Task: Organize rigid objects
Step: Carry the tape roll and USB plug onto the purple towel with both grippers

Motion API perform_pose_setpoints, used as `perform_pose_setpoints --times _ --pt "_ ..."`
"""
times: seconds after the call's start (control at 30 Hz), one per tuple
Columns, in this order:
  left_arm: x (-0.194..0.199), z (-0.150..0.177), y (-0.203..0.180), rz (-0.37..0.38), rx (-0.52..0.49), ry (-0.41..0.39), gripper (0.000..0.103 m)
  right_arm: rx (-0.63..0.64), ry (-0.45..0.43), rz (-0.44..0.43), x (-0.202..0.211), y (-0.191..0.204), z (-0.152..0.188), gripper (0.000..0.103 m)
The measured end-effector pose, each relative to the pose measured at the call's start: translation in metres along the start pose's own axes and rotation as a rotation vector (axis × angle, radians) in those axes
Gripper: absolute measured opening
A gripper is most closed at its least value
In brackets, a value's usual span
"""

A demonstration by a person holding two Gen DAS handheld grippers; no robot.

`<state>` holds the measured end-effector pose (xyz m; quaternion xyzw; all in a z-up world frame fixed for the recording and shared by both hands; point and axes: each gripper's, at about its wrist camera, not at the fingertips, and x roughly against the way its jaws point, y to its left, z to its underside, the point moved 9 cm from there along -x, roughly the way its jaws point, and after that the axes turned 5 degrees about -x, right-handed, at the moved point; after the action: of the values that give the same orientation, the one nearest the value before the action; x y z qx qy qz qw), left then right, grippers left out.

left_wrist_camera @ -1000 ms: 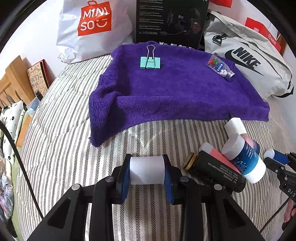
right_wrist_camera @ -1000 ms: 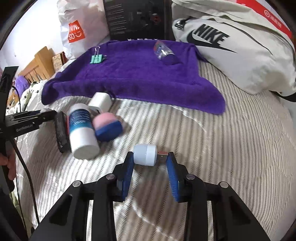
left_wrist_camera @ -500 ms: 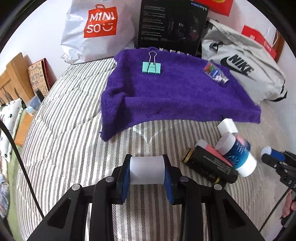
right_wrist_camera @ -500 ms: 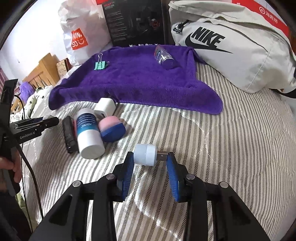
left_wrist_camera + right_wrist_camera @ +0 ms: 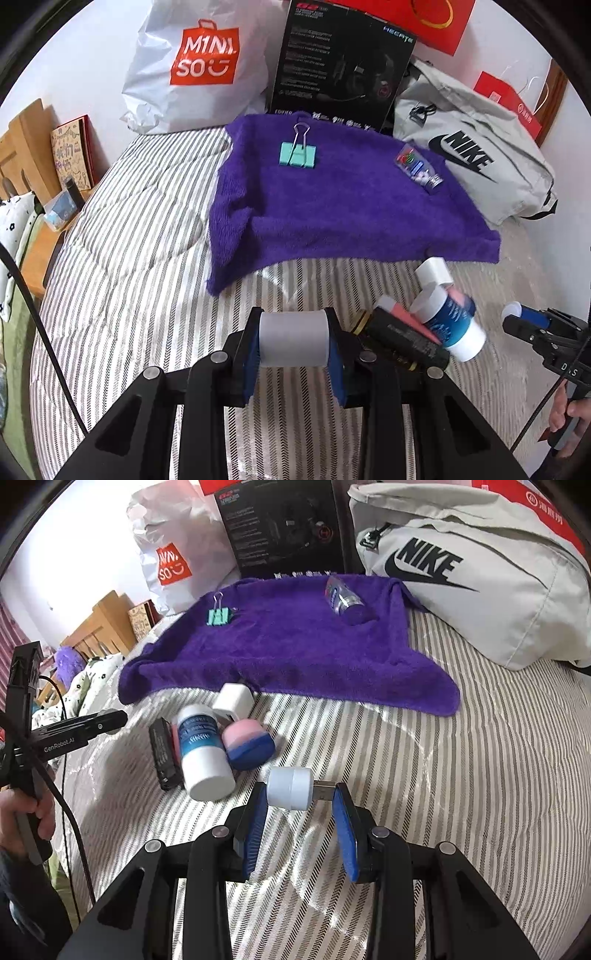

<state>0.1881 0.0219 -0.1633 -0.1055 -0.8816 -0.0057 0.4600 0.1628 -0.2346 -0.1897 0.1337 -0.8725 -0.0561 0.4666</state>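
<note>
My left gripper (image 5: 294, 341) is shut on a white roll (image 5: 293, 339), held above the striped bed. My right gripper (image 5: 301, 805) is shut on a small white USB plug (image 5: 291, 788), its metal end against the right pad. A purple towel (image 5: 351, 199) lies at the back with a teal binder clip (image 5: 297, 153) and a small clear bottle (image 5: 419, 169) on it. In front of the towel lie a white charger cube (image 5: 233, 699), a blue-labelled white bottle (image 5: 201, 751), a black tube (image 5: 162, 751) and a pink and blue sponge (image 5: 247, 744).
A Miniso bag (image 5: 195, 70), a black box (image 5: 343, 62) and a grey Nike bag (image 5: 476, 151) line the wall behind the towel. Wooden furniture (image 5: 26, 147) stands left of the bed. The striped bedcover (image 5: 461, 775) extends to the right.
Both grippers have drawn back and up from the bed, so the towel and the cluster look farther away. Each still holds its object.
</note>
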Motion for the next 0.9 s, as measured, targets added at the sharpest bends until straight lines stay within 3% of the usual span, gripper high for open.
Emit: perform_pose_setpoints --times 0.53,0.9 --pt "-0.002 -0.062 -0.009 0.004 -0.031 -0.050 0.030 0.013 -0.060 -0.061 0.010 0.015 -0.061 0.036" --pt "-0.035 -0.104 0.000 0.008 -0.033 -0.027 0.030 0.006 -0.073 -0.003 -0.012 -0.001 -0.125 0.036"
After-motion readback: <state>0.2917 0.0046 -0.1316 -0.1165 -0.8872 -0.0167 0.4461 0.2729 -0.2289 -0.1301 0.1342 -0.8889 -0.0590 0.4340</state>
